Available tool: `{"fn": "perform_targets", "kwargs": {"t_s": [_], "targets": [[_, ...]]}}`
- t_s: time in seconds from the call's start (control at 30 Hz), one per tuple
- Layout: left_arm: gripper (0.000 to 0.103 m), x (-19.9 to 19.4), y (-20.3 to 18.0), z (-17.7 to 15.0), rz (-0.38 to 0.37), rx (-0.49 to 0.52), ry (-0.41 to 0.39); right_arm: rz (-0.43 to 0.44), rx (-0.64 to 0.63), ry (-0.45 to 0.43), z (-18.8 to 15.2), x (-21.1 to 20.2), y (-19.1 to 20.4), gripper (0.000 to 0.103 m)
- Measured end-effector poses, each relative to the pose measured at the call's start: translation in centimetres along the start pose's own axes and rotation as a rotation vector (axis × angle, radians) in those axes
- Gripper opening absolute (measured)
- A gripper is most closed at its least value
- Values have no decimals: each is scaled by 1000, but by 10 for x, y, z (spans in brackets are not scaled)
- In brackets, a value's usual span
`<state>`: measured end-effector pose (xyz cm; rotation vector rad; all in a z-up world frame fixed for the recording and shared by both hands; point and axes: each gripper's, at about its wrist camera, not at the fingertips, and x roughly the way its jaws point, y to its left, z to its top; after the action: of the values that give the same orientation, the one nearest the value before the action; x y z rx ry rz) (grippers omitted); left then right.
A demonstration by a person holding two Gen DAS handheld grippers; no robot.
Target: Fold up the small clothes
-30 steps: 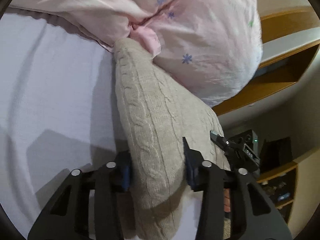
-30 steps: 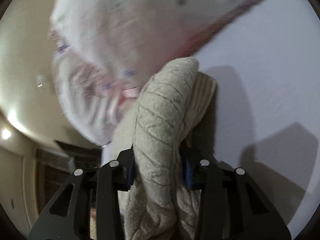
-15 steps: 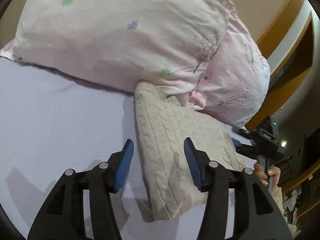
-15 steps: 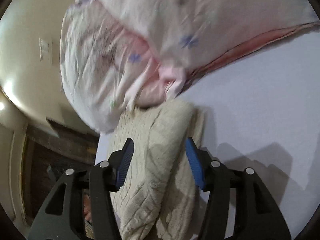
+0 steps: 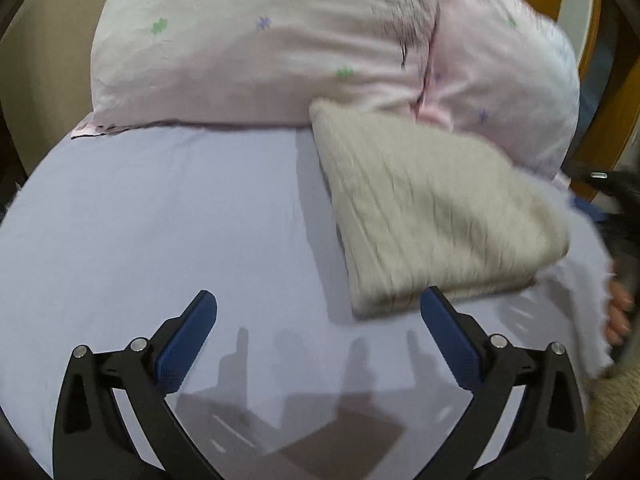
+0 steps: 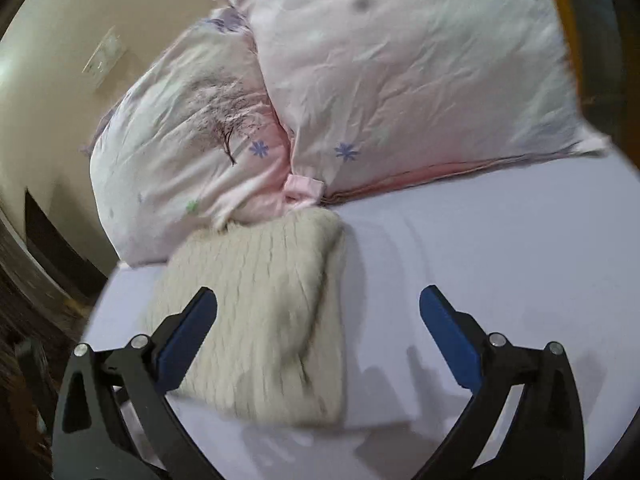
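A folded beige cable-knit sweater [image 5: 432, 216] lies flat on the lavender bed sheet [image 5: 160, 224], its far corner against the pillows. It also shows in the right wrist view [image 6: 260, 320]. My left gripper [image 5: 318, 340] is open and empty, just in front of the sweater's near edge. My right gripper [image 6: 318, 336] is open and empty; its left finger [image 6: 188, 336] stands over the sweater's near side, and whether it touches it I cannot tell.
Two pink flowered pillows [image 5: 280, 40] [image 6: 400, 80] lie at the head of the bed behind the sweater. A wooden shelf unit [image 5: 600, 80] stands at the right. The bed's edge [image 6: 120, 280] drops off left of the sweater. The other gripper and hand [image 5: 620, 312] are at far right.
Both grippers have let go of the sweater, opened wide and drawn back. The sweater has dropped from held up to lying flat on the sheet.
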<state>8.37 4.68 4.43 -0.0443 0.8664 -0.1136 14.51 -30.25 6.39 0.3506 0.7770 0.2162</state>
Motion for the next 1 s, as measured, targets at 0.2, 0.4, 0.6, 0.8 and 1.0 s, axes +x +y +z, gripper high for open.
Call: {"fn": "perform_targets", "kwargs": {"t_s": [0.2, 0.4, 0.6, 0.8, 1.0], "targets": [[102, 21, -15, -11, 25, 52, 73, -77, -116, 140, -62, -6, 17, 101], [102, 30, -22, -20, 72, 86, 75, -171, -235, 228, -87, 39, 55, 101], [102, 31, -18, -21, 80, 73, 73, -241, -292, 247, -92, 49, 65, 101], [102, 31, -17, -20, 79, 73, 74, -247, -282, 243, -94, 52, 65, 101], [102, 31, -17, -20, 79, 73, 73, -247, -282, 243, -94, 51, 65, 101]]}}
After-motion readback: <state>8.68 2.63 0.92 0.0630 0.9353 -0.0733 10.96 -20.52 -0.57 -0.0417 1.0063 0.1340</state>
